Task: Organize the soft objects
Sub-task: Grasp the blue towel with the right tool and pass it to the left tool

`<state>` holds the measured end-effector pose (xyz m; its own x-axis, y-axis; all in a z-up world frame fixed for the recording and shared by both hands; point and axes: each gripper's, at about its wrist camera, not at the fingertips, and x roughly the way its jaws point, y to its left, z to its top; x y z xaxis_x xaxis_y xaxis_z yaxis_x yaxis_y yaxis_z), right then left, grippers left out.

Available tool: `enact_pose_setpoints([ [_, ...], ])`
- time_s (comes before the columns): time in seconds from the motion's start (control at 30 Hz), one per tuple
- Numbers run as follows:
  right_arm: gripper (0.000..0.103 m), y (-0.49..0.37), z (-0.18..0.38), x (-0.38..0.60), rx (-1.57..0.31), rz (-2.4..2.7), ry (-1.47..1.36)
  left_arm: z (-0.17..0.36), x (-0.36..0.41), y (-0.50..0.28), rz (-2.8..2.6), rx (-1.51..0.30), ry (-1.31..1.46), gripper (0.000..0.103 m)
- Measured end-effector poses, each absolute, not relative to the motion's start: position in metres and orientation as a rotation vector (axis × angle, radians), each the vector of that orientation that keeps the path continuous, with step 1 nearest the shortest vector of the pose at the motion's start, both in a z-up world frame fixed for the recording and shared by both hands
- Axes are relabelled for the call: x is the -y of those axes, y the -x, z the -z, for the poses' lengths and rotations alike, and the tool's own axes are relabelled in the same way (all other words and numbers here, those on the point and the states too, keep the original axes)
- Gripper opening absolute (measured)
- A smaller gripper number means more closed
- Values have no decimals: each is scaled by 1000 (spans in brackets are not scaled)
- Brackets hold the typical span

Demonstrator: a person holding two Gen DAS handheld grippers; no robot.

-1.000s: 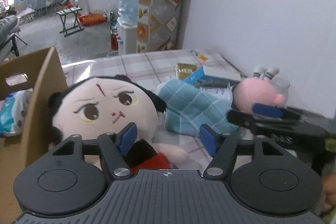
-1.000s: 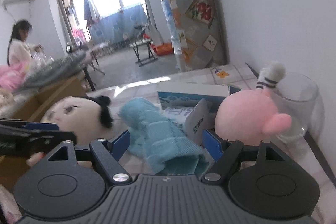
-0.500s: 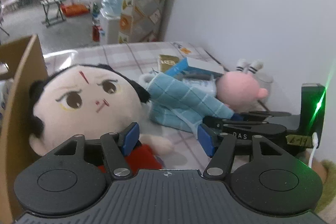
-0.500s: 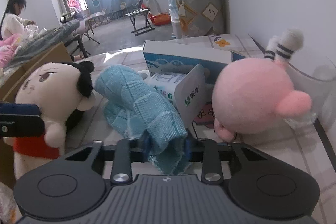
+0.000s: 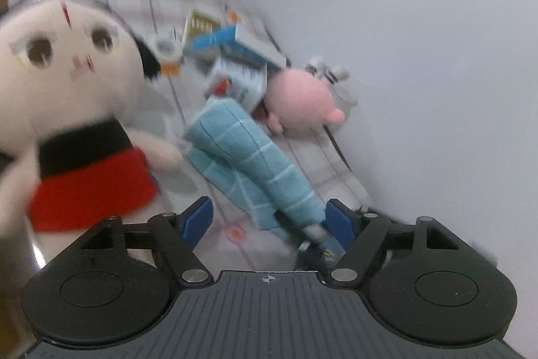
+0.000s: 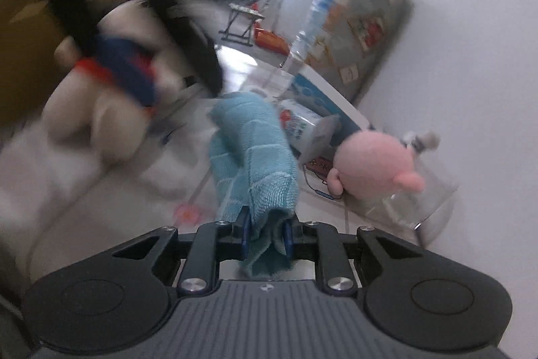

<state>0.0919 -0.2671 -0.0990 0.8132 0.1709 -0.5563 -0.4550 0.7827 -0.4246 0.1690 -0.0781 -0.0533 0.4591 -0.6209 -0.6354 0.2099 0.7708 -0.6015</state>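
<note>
The right gripper [image 6: 266, 232] pinches the near end of a light blue checked towel [image 6: 254, 150], its blue pads pressed into the cloth from both sides. The towel runs away from the camera across a pale tabletop [image 6: 111, 207]. To the right, a round pink plush toy [image 6: 373, 167] lies against a clear glass jar [image 6: 417, 194] near the white wall. To the left, blurred, is a large doll [image 6: 111, 96] with black hair. Small cartons [image 6: 302, 123] sit behind the towel.
</note>
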Motion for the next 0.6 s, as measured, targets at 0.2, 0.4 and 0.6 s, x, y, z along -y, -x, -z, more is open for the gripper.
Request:
enact_pose_setpoints([
  [0.2, 24, -65, 102, 251, -514, -406, 636, 75, 91, -188, 556, -1101, 553, 81],
  [0.4, 24, -53, 104, 239, -517, -460, 630, 84, 107, -205, 491, -1142, 507, 82],
  [0.6, 24, -42, 101, 237, -529, -485, 580, 85, 133, -212, 456, -1154, 359, 77],
])
